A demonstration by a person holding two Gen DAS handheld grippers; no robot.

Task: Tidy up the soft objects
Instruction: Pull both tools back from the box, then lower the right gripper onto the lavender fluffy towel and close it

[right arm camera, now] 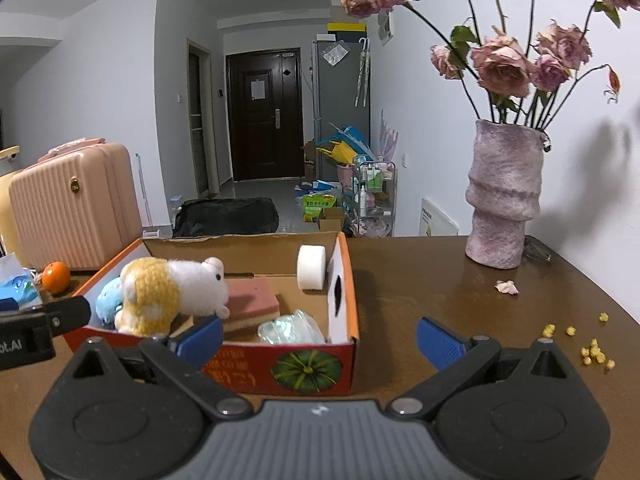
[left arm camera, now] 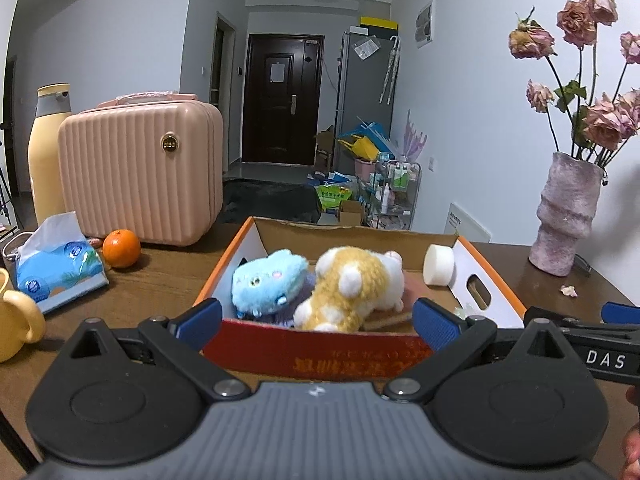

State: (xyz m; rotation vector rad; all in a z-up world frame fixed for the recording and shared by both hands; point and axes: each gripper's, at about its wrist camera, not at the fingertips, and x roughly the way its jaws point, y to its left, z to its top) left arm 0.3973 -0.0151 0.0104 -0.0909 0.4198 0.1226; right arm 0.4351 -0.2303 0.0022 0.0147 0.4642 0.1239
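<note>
Your left gripper point(left arm camera: 318, 322) hangs with its blue pads spread wide and empty before the near wall of the cardboard box point(left arm camera: 320, 354) on the brown table point(left arm camera: 160, 280). Your right gripper point(right arm camera: 320, 338) is likewise spread and empty, at the box's near right corner. Inside the box lie a yellow-and-white plush point(left arm camera: 352, 286) beside a blue plush point(left arm camera: 268, 282), a pink sponge point(right arm camera: 252, 300), a white foam roll point(right arm camera: 312, 267) against the far right wall, and crumpled clear plastic point(right arm camera: 290, 328). A vase of dried roses point(right arm camera: 502, 196) stands well apart to the right.
</note>
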